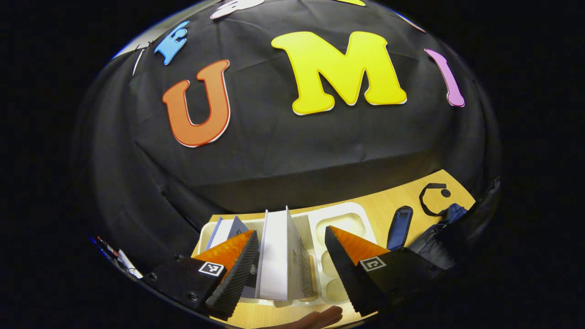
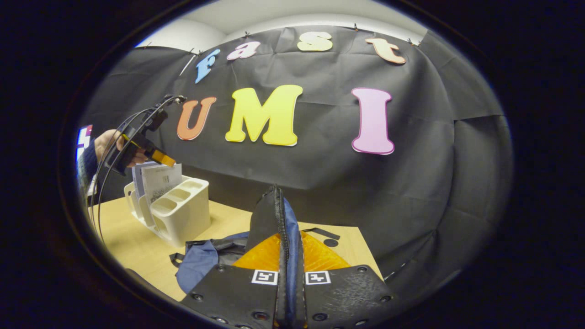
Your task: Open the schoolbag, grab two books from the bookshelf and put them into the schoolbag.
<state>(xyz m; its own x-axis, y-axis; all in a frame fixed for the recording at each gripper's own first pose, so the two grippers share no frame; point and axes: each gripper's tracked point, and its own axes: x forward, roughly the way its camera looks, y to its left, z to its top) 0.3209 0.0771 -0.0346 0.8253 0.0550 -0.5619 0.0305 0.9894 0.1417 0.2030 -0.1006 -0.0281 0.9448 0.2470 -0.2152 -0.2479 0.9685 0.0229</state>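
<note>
Two tongs. Left tongs (image 1: pixel 290 260): spread wide, astride an upright white book (image 1: pixel 279 256) in the cream bookshelf (image 1: pixel 347 217), not gripping. Right tongs (image 2: pixel 289 269): clenched on the raised zipper edge of the blue schoolbag (image 2: pixel 201 262), which lies on the wooden counter (image 2: pixel 132 237) beside the bookshelf.

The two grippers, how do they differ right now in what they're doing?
The left gripper is open, its fingers either side of a white book standing in the white bookshelf; the right gripper is shut on the schoolbag's flap.
The left gripper is over the bookshelf; the right gripper is over the blue schoolbag, holding the flap upright.
Both are hand-held above the same wooden table.
</note>
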